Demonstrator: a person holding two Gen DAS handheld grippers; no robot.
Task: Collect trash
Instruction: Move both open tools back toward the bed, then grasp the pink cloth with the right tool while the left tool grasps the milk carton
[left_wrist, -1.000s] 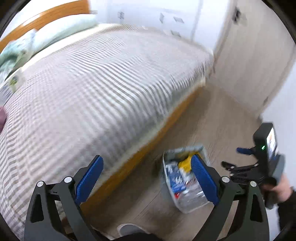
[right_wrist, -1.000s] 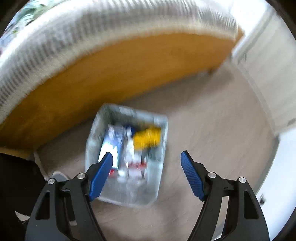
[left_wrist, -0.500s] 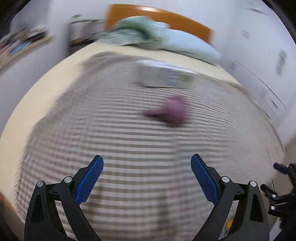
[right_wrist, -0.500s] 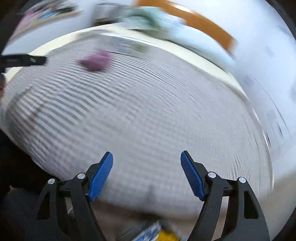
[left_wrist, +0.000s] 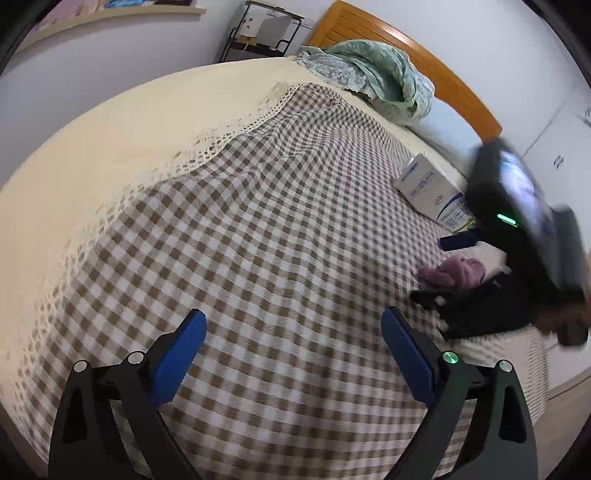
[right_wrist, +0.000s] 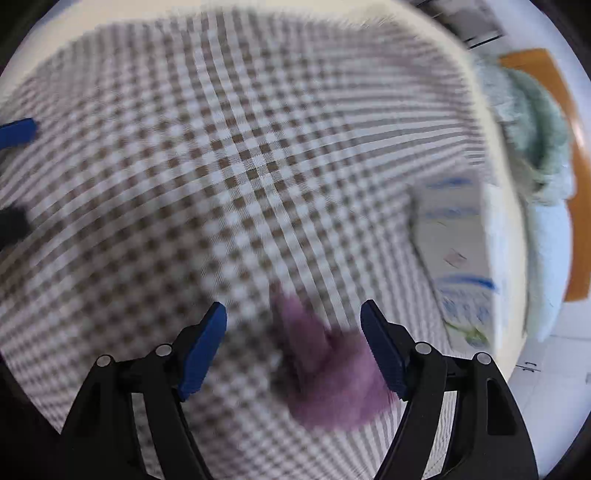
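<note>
The right gripper (right_wrist: 293, 345) is held with its jaws apart and empty over the checked bedspread (left_wrist: 258, 229), and a crumpled purple wad (right_wrist: 325, 376) is seen just between its fingers, though blurred. For a clean pickup, the fingers would best be lowered astride the wad until the bedspread is nearly touched, then closed without pinching the cloth. The left gripper (left_wrist: 293, 354) is likewise spread wide and empty, well away from the wad. One purple wad is counted, one white box (left_wrist: 430, 188) beyond it toward the headboard (left_wrist: 406, 48), one green blanket (left_wrist: 373, 77), and one pillow (left_wrist: 447, 125)
</note>
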